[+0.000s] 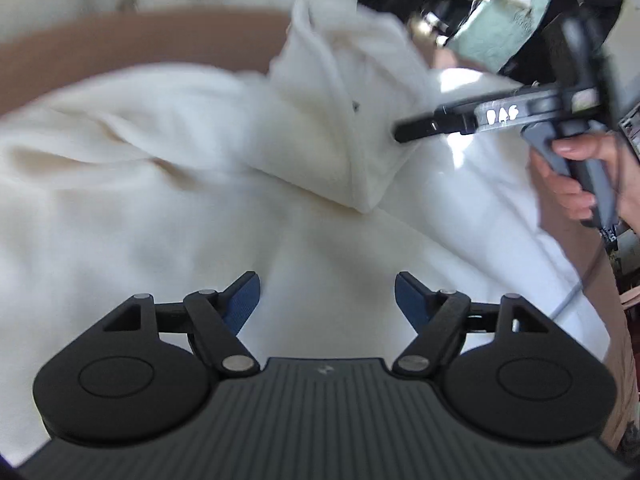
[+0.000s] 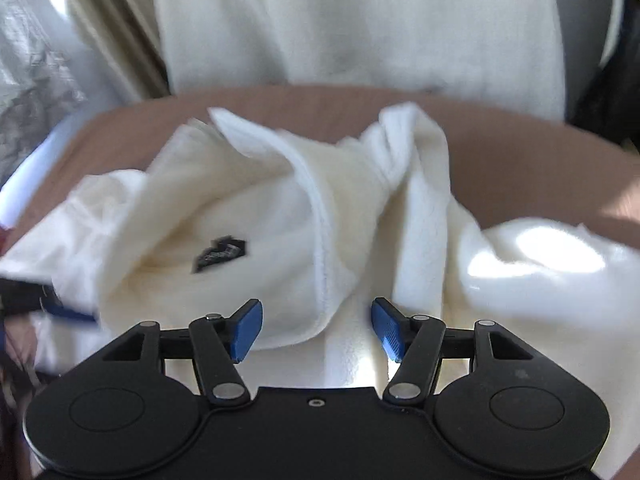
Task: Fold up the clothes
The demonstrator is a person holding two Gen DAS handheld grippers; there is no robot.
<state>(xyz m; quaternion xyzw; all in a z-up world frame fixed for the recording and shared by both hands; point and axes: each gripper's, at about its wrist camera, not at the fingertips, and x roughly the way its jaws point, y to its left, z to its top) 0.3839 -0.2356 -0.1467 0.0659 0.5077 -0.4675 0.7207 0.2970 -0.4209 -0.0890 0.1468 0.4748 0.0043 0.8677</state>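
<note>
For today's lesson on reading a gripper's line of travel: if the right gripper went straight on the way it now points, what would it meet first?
The right gripper, jaws open, would most likely first meet the cream fleece garment, at the raised fold with the stitched hem just ahead of its fingertips. Depth is unclear; the fold may already lie between them.

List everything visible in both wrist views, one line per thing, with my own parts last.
white fleece garment: one, cream-white, bunched on the table, raised fold in the middle
black logo patch: one, black, on the garment's front
table: one, brown, under the garment
teal cloth: one, grey-green, background clutter beyond the table
left gripper: one, black with blue pads, open above the garment
right gripper: one, black with blue pads, open at the raised fold
right hand: one, on the right gripper's handle
</note>
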